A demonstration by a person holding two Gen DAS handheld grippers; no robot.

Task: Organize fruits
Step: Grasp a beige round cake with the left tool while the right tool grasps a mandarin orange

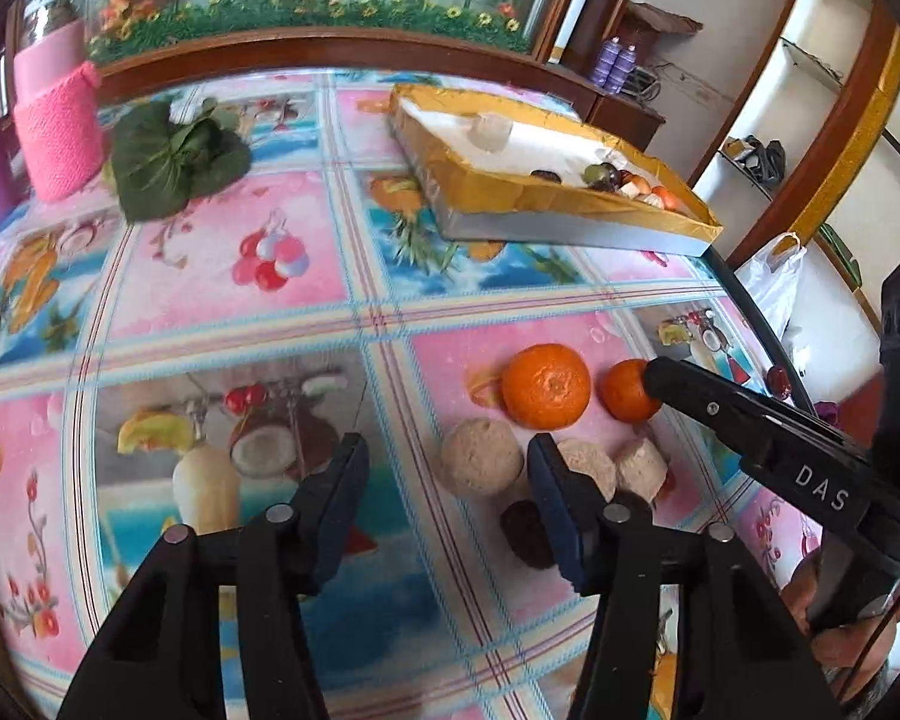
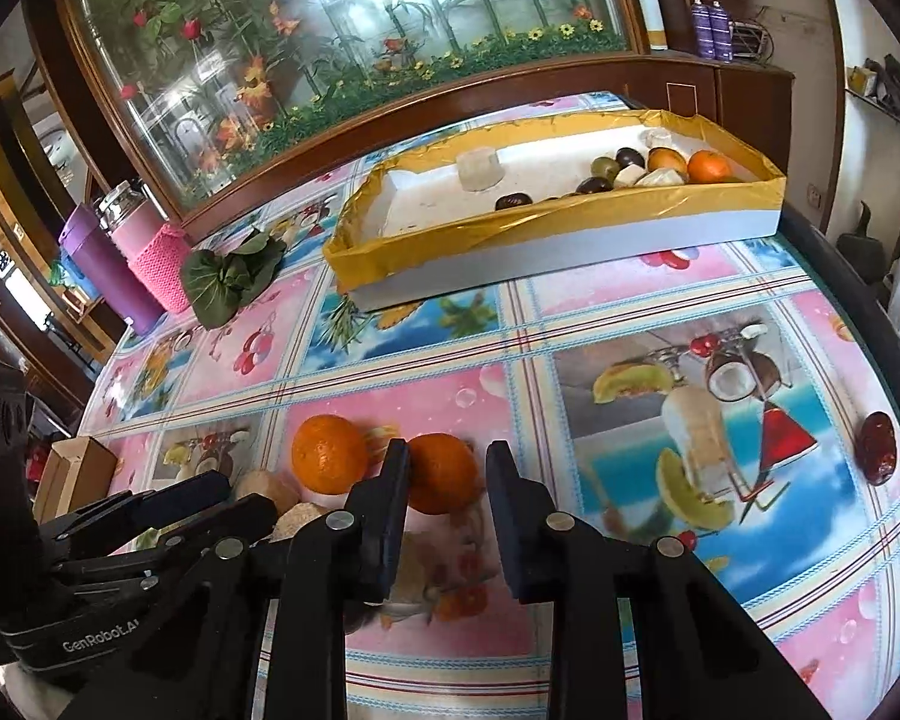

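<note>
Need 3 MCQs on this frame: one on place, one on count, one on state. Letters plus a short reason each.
1. Where is the wrinkled dark red date?
A. in the box
B. alone near the table's right edge
C. beside the leafy greens

2. How many whole oranges lie loose on the fruit-print tablecloth?
A. one
B. two
C. four

3. The right gripper is:
A. open around the smaller orange
B. shut on a date
C. inside the box

Answers:
1 B: it sits by itself at the right edge.
2 B: the larger orange and the smaller one.
3 A: its fingers flank the orange, with a gap on the right.
</note>
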